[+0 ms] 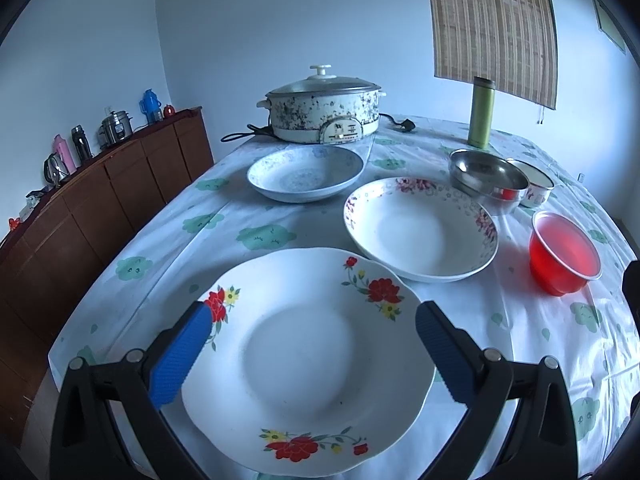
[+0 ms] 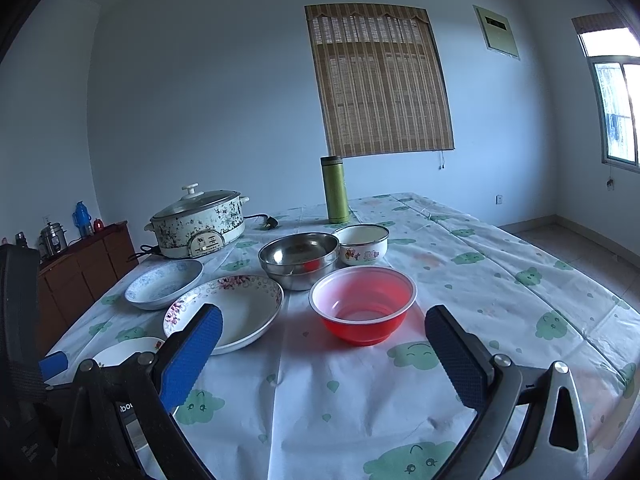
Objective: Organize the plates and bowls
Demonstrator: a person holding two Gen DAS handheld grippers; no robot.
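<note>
Crockery lies spread over a table under a white cloth (image 2: 460, 248) printed with green clouds. Nearest the left gripper (image 1: 312, 320) is a wavy-rimmed white plate with red flowers (image 1: 304, 364); the gripper's blue-padded jaws stand wide apart over it, one to each side of the plate, and hold nothing. Whether the pads touch the rim cannot be told.

Just beyond that plate, to its right, sits a deep white plate with a pink floral rim (image 1: 420, 228), and behind and to the left of this a blue-patterned shallow bowl (image 1: 305, 174). To the right of the pink-rimmed plate stand a steel bowl (image 1: 488, 180) and, just beside it, a small white enamel bowl with a cartoon picture (image 2: 362, 244). A red plastic bowl (image 2: 362, 306) stands in front of these, apart from the plates.

The right gripper (image 2: 324, 334) hangs above bare cloth on the near side of the red bowl, jaws spread wide and empty.

At the far end of the table are a speckled electric pot with a glass lid (image 1: 324, 110), its cord and plug lying beside it, and a tall green flask (image 1: 482, 114). A bamboo blind (image 2: 380, 80) hangs on the wall behind. Along the left wall runs a brown cabinet (image 1: 120, 184) carrying flasks and a rice cooker (image 1: 116, 128).
</note>
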